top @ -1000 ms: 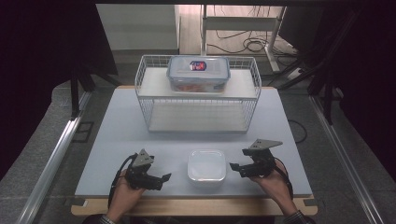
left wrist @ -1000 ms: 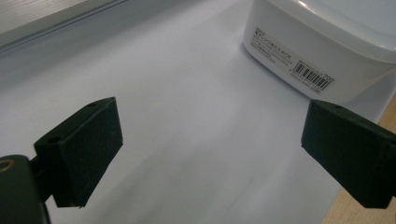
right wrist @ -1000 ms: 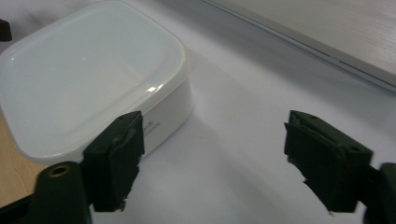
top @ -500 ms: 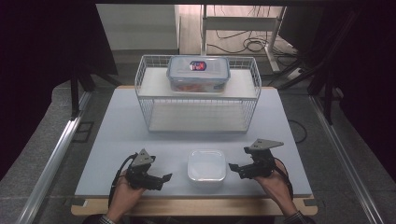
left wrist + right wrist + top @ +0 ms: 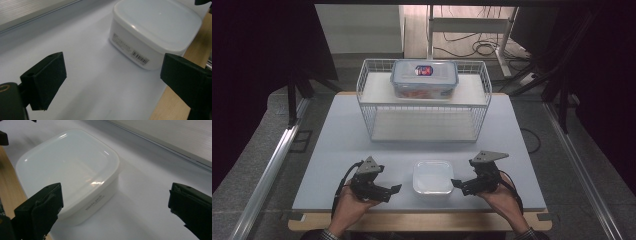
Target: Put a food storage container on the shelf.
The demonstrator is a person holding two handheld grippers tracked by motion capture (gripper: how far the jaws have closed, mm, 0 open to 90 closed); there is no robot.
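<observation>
Atop wire rack point(image 5: 482, 80), clear lidded box point(image 5: 424, 79); white container point(image 5: 155, 32) shows barcode.

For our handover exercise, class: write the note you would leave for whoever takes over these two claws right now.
Left claw: open, empty, resting left of the white lidded container.
Right claw: jaws have just been opening, now wide, nothing between them, right of the container.
Container: lid on, at the table's near edge, touched by neither claw.
Wire rack: a clear lock-lid food box sits on its top shelf; lower shelf bare.
Done: nothing evident. Left: probably grasp the white container.
</observation>
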